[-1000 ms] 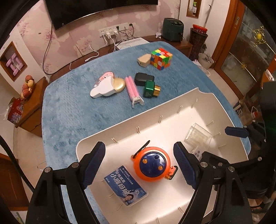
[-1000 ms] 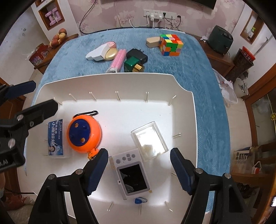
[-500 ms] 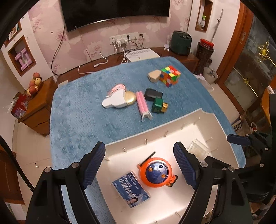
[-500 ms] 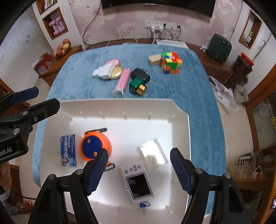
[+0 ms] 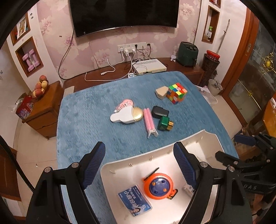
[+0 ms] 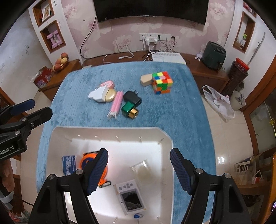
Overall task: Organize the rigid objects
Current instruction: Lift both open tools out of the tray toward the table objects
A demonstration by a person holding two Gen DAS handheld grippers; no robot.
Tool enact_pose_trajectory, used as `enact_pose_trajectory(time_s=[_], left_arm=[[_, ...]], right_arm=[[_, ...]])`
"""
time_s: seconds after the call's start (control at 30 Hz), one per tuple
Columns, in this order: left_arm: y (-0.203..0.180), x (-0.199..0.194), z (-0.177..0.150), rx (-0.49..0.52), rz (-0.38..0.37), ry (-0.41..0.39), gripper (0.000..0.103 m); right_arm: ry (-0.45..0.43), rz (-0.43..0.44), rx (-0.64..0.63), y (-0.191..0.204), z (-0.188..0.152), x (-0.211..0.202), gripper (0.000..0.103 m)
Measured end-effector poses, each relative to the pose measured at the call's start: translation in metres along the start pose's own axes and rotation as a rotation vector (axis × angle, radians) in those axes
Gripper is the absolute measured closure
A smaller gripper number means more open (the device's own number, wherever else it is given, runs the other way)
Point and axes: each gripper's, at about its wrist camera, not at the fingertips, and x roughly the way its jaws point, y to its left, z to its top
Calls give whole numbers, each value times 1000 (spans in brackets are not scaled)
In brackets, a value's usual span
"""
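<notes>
A white bin [image 5: 155,153] [image 6: 107,131] sits at the near end of a blue-covered table. Inside lie an orange round reel [image 5: 158,186] [image 6: 84,159], a blue card [image 5: 134,200] [image 6: 69,164], a clear box [image 6: 143,170] and a small white device with a screen [image 6: 130,196]. Beyond the bin lie a colour cube [image 5: 176,93] [image 6: 162,82], a beige plug [image 5: 161,92], a black adapter [image 5: 159,112], a green bottle with gold cap [image 5: 164,123] [image 6: 129,108], pink sticks [image 5: 150,123] [image 6: 115,103] and a white-and-gold piece [image 5: 126,115] [image 6: 102,93]. My left gripper [image 5: 139,165] and right gripper [image 6: 138,172] hang open and empty above the bin.
A wooden sideboard [image 5: 155,70] with a white box and cables runs behind the table, under a wall television [image 5: 124,15]. A side cabinet with fruit [image 5: 41,106] stands at the left. A dark appliance [image 6: 213,55] and a tall vase [image 6: 238,75] stand at the right.
Both grippers have risen and pulled back from the bin, so the table and the room show more. The bin's contents look smaller and lie still. Both stayed open.
</notes>
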Motion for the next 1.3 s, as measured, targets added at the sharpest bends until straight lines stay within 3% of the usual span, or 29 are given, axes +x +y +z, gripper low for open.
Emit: enact_pose_trajectory(time_s=[0.8,1.07,1.3], left_arm=[[9,21,47,-35,73,-34,19],[19,57,56,-48,92,17,19],[28,105,57,38,75,125,19]], right_arm=[[-37,6,34,-45,64,22,28],[-7,14,76,-68,93,55,28],[26,9,62,-81,117,92,28]])
